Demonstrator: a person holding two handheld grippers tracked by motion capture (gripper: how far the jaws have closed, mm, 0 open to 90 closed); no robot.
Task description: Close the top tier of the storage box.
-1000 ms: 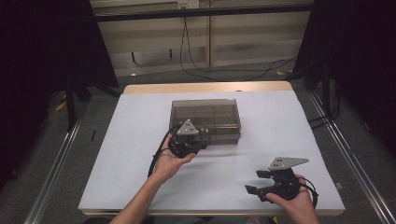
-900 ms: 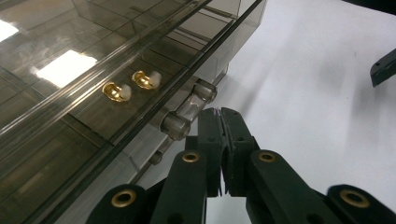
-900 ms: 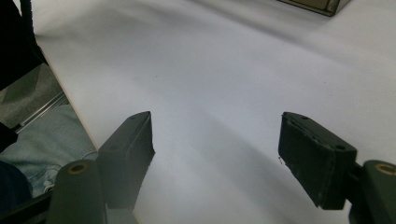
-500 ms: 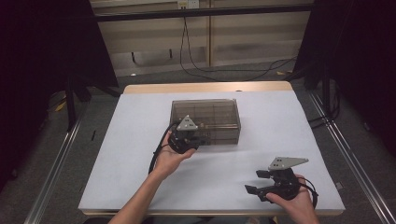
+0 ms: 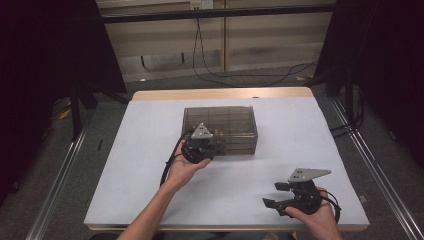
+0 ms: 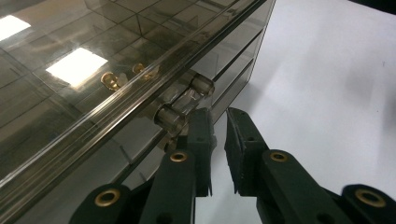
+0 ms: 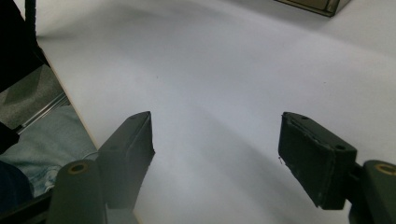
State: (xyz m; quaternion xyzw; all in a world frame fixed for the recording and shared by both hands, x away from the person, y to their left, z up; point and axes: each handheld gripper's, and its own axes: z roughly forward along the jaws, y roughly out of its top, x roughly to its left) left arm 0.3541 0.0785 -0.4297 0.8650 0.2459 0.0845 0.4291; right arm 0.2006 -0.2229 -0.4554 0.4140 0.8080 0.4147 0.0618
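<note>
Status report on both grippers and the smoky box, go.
Left gripper jaws just opening beside box handle, nothing between. Right gripper open, idle. Smoky box closed. Nothing blocking.

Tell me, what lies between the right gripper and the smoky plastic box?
Nothing: in the high view, bare white table separates the right gripper from the box.

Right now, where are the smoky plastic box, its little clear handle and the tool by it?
Smoky plastic box [image 5: 227, 120], high view, on its lid.
Clear handle [image 6: 184, 103], left gripper view, on its round bar.
Left tool [image 6: 218, 135], left gripper view, between its tips.
</note>
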